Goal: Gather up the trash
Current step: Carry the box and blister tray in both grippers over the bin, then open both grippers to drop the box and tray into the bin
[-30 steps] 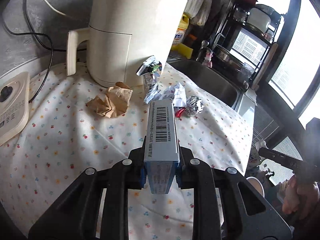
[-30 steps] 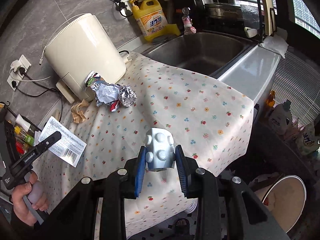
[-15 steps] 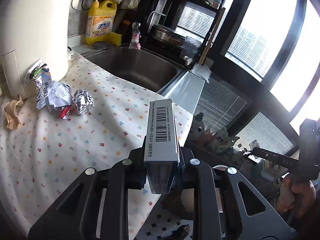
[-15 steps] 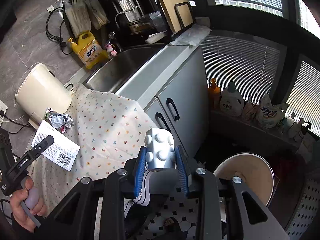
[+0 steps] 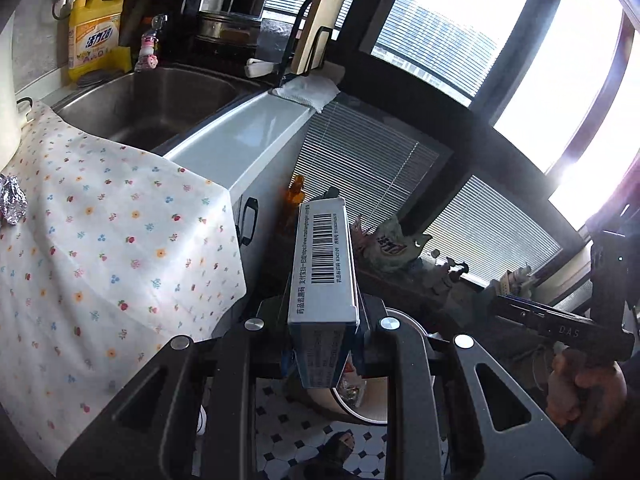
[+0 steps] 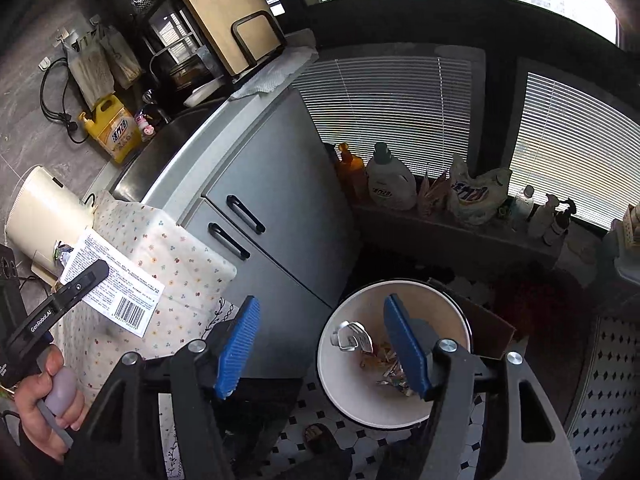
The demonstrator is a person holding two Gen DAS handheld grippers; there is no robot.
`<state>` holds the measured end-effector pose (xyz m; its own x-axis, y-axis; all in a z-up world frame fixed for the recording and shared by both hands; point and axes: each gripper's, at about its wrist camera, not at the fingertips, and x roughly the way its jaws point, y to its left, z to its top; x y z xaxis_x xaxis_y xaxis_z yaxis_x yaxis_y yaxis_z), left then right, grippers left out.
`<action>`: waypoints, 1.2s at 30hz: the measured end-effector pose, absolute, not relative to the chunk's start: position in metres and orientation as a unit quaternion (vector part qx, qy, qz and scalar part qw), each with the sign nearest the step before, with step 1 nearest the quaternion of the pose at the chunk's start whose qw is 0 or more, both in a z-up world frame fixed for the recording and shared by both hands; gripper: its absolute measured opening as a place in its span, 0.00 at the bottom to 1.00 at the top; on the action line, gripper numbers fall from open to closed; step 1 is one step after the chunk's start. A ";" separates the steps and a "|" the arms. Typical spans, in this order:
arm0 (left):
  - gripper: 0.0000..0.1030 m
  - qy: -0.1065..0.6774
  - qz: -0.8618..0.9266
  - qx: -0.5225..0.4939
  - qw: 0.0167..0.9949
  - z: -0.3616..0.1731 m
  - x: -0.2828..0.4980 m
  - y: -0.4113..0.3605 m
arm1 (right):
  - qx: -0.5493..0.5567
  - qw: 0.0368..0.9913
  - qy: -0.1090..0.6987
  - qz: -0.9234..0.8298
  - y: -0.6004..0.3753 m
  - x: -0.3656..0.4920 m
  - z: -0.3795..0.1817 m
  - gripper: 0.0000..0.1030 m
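The right claw (image 6: 320,346) has just been opening and stands wide with nothing between its blue pads; the silver blister piece (image 6: 352,335) lies below it in the round white bin (image 6: 400,416). The left claw (image 5: 323,332) grips the white barcoded carton (image 5: 324,264). Carry it above the bin mouth (just below and ahead) before letting go, so it clears the rim
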<state>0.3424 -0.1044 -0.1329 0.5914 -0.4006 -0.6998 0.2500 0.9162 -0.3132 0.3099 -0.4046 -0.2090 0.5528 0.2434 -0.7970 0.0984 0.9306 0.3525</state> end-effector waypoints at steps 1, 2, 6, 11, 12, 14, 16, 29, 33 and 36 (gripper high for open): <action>0.21 0.418 -0.187 -0.090 0.885 -0.137 0.342 -0.113 | 0.184 0.860 0.474 0.040 -0.412 0.309 -0.211 0.63; 0.21 0.422 -0.190 -0.089 0.882 -0.141 0.342 -0.123 | 0.187 0.859 0.475 0.037 -0.421 0.308 -0.213 0.63; 0.21 0.436 -0.207 -0.088 0.871 -0.155 0.344 -0.159 | 0.187 0.859 0.477 0.025 -0.452 0.302 -0.219 0.66; 0.21 0.453 -0.231 -0.084 0.857 -0.174 0.348 -0.204 | 0.192 0.855 0.482 0.006 -0.489 0.295 -0.228 0.66; 0.21 0.457 -0.236 -0.084 0.854 -0.177 0.349 -0.213 | 0.193 0.854 0.483 0.002 -0.496 0.293 -0.230 0.66; 0.21 0.464 -0.246 -0.083 0.847 -0.185 0.350 -0.228 | 0.195 0.853 0.485 -0.005 -0.509 0.289 -0.234 0.66; 0.21 0.472 -0.255 -0.081 0.840 -0.192 0.351 -0.241 | 0.196 0.851 0.487 -0.012 -0.521 0.284 -0.238 0.66; 0.62 0.484 -0.250 -0.095 0.834 -0.200 0.348 -0.247 | 0.205 0.848 0.488 -0.013 -0.539 0.280 -0.244 0.66; 0.74 0.470 -0.221 -0.096 0.849 -0.184 0.347 -0.217 | 0.200 0.853 0.482 0.004 -0.517 0.288 -0.238 0.73; 0.82 0.459 -0.198 -0.101 0.860 -0.172 0.342 -0.191 | 0.194 0.855 0.480 0.024 -0.492 0.296 -0.232 0.76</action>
